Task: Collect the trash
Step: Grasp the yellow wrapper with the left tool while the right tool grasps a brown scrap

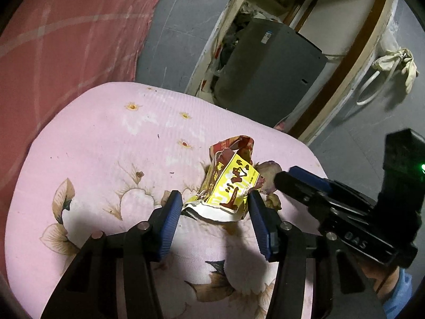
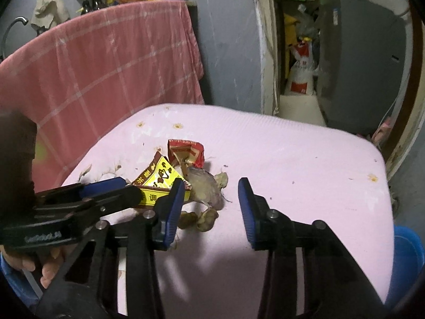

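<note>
Looking at: a crumpled yellow-and-red wrapper (image 1: 225,186) lying on my pink flowered table cover (image 1: 106,143), toward its right edge in the left wrist view.
Left gripper (image 1: 215,207): I have its blue fingers (image 1: 170,218) spread, one on each side of the wrapper's near end. The right one seems to touch the wrapper's edge, but I cannot tell that either one presses on it.
Right gripper (image 2: 211,199): I have it spread wide over the cover, with nothing between the pads. Its left blue finger (image 2: 174,207) overlaps the wrapper's near corner in this view.
Other trash: a pale, brownish vegetable scrap (image 2: 205,188) lies against the wrapper's right side. Small brown peel bits (image 2: 202,219) lie just in front of it.
Surroundings: a pink checked cloth (image 2: 106,66) hangs behind the table. A grey appliance (image 2: 361,61) stands in the doorway beyond. A blue bin (image 2: 406,263) shows beside the table's right edge.
</note>
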A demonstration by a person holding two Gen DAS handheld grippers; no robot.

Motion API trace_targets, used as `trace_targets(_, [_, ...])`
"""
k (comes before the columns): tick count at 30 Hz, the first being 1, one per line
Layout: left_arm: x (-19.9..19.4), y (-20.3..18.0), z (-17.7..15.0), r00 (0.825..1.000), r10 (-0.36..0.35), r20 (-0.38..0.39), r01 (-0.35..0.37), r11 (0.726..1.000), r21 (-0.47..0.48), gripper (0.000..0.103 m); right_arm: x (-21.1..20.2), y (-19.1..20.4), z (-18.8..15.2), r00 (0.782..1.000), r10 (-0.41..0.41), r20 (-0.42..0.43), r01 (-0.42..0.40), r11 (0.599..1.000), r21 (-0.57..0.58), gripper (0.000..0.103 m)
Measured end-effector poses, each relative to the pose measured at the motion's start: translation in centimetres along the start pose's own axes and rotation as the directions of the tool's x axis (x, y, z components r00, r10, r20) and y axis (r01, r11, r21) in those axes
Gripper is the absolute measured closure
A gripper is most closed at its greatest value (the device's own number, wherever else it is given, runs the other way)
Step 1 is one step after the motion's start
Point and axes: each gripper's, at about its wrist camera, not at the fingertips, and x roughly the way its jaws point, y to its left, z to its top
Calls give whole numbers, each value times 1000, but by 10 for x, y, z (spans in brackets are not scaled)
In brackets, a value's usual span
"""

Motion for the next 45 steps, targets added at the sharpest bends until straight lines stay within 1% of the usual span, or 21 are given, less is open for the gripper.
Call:
trace_targets(3, [2,-2,1,1000,3,-6,-3,1000,5,57,8,-3,3,999,16,-35,-15,1000,19,66])
trace_targets(5, [4,-2,1,1000,5,-10,-5,1000,4,57,10,-4,4,999,23,-41,-22,999,30,68])
trace_targets(7, [5,-2,1,1000,5,-12,-4,1000,3,57,11,-6,5,998,31,-47,-29,999,43,75])
trace_targets(10, [7,-3,1,1000,7,-19,-7,1000,2,57,14,-7,6,997,49,-58,-46,998,49,82])
trace_targets(13, [8,-3,0,1000,6,-19,-6,1000,1,57,14,-5,7,997,46,-60,-44,998,34,88])
trace_targets(18, [6,-1,-1,1000,-7,-16,7,1000,-12,58,15,-4,6,997,44,-60,-42,999,33,90])
trace_targets(23, [2,2,0,999,-44,-19,43,998,-39,58,16,-3,5,997,45,-69,-43,999,30,92])
trace_targets(26, [2,0,0,999,-40,-20,40,998,-42,60,16,0,4,997,38,-69,-37,999,19,93])
trace_targets(31, [0,-1,-1,999,-38,-14,37,998,-49,61,9,0,-1,999,27,-38,-26,999,23,98])
trace_targets(34, [-4,-2,-2,999,-39,-9,39,998,-50,62,4,0,-4,1000,19,-16,-19,1000,23,99])
trace_targets(35, [-5,-2,-3,999,-40,-7,39,998,-47,62,2,1,-5,1000,18,-8,-17,1000,22,99])
trace_targets(37, [-9,-4,-6,999,-41,5,41,998,-42,68,-5,1,-7,1000,11,18,-11,1000,18,99])
trace_targets(39, [-15,-7,-7,998,-56,19,57,998,-35,83,-12,2,-9,999,7,48,-8,1000,16,99])
trace_targets(40, [-16,-9,-7,998,-55,16,56,998,-32,85,-17,2,-11,998,2,65,-3,1000,17,99])
trace_targets(43, [-12,-12,-10,1000,-31,-4,31,999,-19,85,-23,0,-13,996,0,85,-3,1000,30,99])
trace_targets(45, [-9,-12,-12,999,-35,-17,35,999,-29,85,-26,-2,-16,996,-1,89,-3,999,42,99])
